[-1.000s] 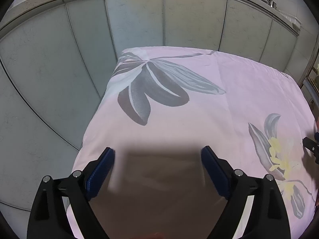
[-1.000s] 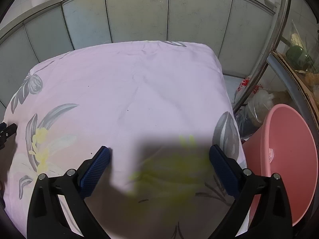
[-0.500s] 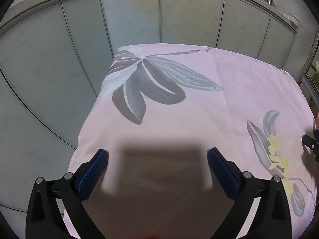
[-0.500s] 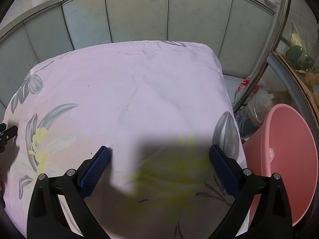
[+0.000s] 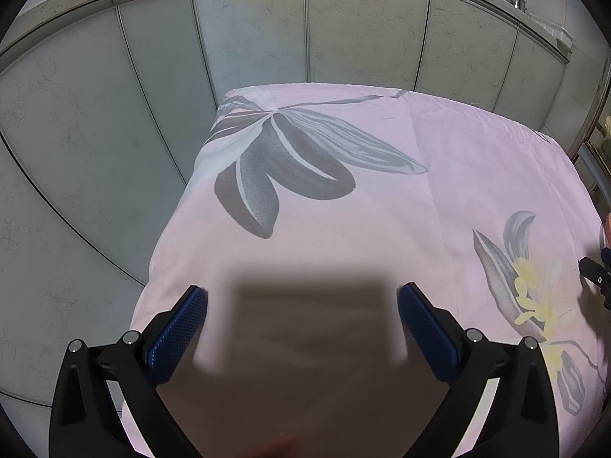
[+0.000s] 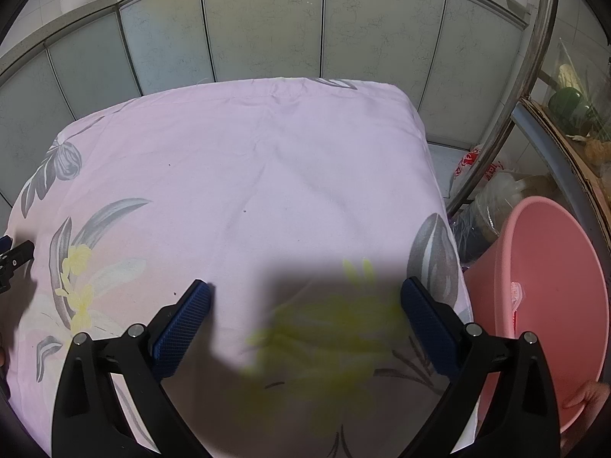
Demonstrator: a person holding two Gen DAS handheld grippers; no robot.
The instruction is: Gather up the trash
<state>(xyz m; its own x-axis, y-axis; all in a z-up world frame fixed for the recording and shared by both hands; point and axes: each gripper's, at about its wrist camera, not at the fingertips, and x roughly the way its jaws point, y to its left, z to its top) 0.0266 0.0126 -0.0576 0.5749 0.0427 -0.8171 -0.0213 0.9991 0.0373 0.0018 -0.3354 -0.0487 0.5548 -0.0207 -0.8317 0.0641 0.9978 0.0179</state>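
- The left gripper [image 5: 301, 316] is hovering over the pink cloth-covered surface with grey and yellow flower prints [image 5: 382, 198]; its blue-padded jaws have just been opening wider and are now standing fully apart with nothing between them
- The right gripper [image 6: 305, 315] is hanging over the same cloth, its jaws standing just as wide as a moment ago and holding nothing
- No trash is showing anywhere on the cloth in either view, so where the task's thing is I cannot tell
- The round pink plastic basin [image 6: 542, 305] is sitting off the right edge, beside some plastic bags [image 6: 492, 191]; likely the collecting place
- Both being empty-jawed, this reads as readiness for a pickup, or a finish, rather than a carry
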